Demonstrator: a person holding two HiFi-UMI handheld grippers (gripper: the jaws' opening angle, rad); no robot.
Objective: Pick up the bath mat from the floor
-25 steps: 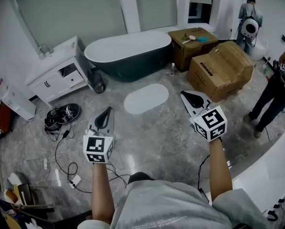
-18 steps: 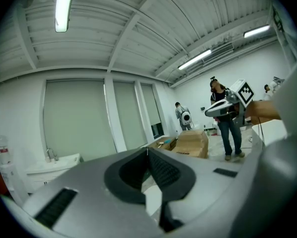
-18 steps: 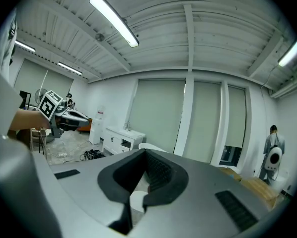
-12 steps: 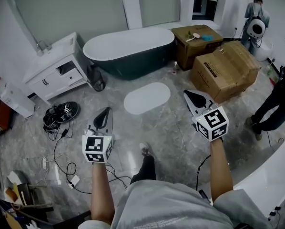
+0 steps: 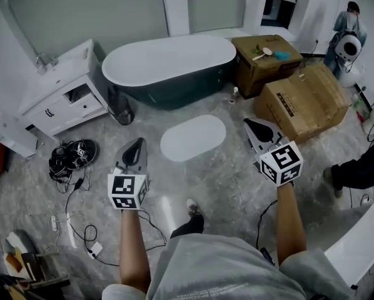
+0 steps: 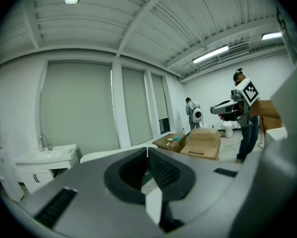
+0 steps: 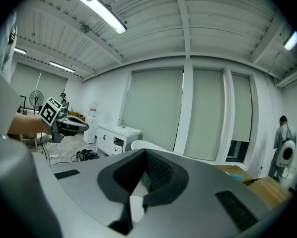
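A white oval bath mat (image 5: 193,137) lies flat on the grey marble floor in front of the dark bathtub (image 5: 168,67), in the head view. My left gripper (image 5: 136,146) is held at waist height to the mat's lower left, jaws shut and empty. My right gripper (image 5: 252,124) hangs to the mat's right, also shut with nothing in it. Both are held well above the floor, apart from the mat. In the left gripper view the jaw tips (image 6: 147,149) meet; in the right gripper view the tips (image 7: 145,151) meet too.
Two cardboard boxes (image 5: 303,100) stand right of the tub. A white vanity (image 5: 59,95) is at left, with shoes (image 5: 71,155) and cables (image 5: 80,224) on the floor. A white tub edge (image 5: 356,242) is at lower right. A person (image 5: 346,27) stands far right.
The view has moved forward toward the tub and mat; my foot has stepped ahead. Both grippers keep their pose, shut. The person at the right edge has mostly left the frame.
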